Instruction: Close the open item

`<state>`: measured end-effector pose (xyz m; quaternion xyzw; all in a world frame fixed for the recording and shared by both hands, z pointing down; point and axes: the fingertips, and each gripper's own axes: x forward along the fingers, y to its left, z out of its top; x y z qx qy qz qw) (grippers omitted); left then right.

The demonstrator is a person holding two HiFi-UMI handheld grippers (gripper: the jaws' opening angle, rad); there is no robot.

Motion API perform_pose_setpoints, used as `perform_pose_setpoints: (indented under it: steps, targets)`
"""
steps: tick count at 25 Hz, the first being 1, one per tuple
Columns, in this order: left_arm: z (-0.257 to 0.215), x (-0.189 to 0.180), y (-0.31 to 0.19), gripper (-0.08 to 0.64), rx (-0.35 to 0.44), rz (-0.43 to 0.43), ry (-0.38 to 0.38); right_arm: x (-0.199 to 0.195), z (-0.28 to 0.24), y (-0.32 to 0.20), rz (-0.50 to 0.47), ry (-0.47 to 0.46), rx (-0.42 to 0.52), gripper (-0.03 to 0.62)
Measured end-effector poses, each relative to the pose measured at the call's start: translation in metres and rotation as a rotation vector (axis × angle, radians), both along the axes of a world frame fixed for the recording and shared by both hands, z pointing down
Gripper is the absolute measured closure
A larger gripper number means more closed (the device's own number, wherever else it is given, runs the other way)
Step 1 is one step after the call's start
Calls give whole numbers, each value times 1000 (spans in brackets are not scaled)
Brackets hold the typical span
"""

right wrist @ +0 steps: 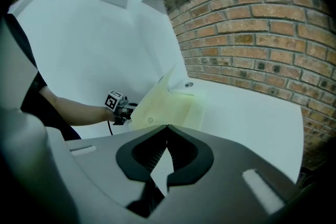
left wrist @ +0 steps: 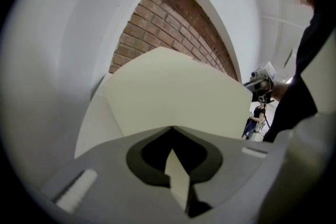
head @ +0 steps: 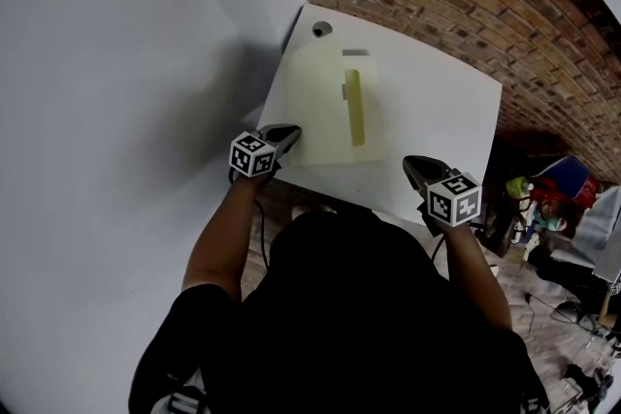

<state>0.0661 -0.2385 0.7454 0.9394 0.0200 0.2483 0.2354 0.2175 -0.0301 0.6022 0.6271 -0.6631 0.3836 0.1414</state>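
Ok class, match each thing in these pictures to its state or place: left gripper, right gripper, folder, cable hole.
Things:
1. left gripper
2. right gripper
3. folder
4. cable hole

States or places:
a. at a far corner of the table
b. shut, nothing held
c. pale yellow, cover partly raised
d. shut on the folder's cover

Pairs: 1-d, 2-b, 3-c, 4-a

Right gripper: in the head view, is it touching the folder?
No, the right gripper hovers apart from the folder, above the bare table.
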Motion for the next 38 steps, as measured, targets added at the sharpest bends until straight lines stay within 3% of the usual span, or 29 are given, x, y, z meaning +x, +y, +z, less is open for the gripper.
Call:
perform_pose_setpoints:
  steps: [38]
  targets:
    - [14,60,36,557,0,134,-116,29,21,54,81,-42,-24,592]
